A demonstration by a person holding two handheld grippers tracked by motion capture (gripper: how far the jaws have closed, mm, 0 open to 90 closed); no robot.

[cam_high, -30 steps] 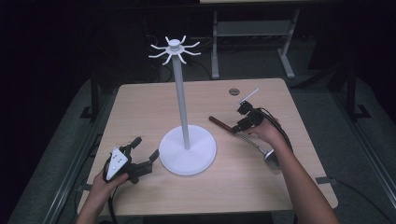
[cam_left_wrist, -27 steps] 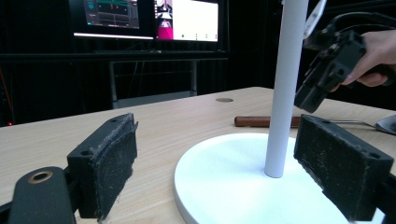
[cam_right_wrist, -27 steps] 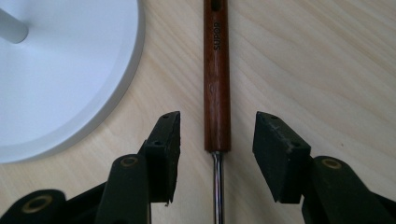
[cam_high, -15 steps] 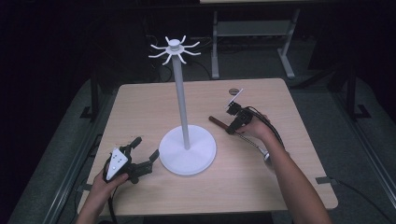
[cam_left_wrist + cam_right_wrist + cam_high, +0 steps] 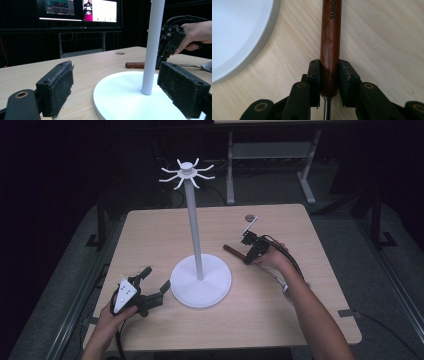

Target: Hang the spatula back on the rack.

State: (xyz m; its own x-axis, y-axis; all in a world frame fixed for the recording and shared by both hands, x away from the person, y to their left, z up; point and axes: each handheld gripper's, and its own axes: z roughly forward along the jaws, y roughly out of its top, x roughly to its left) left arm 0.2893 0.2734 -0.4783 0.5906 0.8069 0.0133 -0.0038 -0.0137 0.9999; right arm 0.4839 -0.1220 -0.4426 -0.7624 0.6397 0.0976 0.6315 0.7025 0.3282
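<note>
Left gripper (image 5: 150,290) sits at the table's (image 5: 150,230) near-left corner, jaws wide open, nothing held, flanking the white stand (image 5: 200,280) base. The left gripper view alone shows monitors (image 5: 100,10) behind. Right gripper (image 5: 329,75): jaws have just been closing, pads pressing the ladle's wooden handle (image 5: 330,37), flat on the table right of the stand. The right gripper view alone shows "SUPO" lettering, rest cut off; bowl end hidden behind the wrist in the high view.

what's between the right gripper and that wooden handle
Nothing visible. The right gripper already has the wooden handle between its pads, which have just been closing and sit against both sides of it where it lies on the table.
</note>
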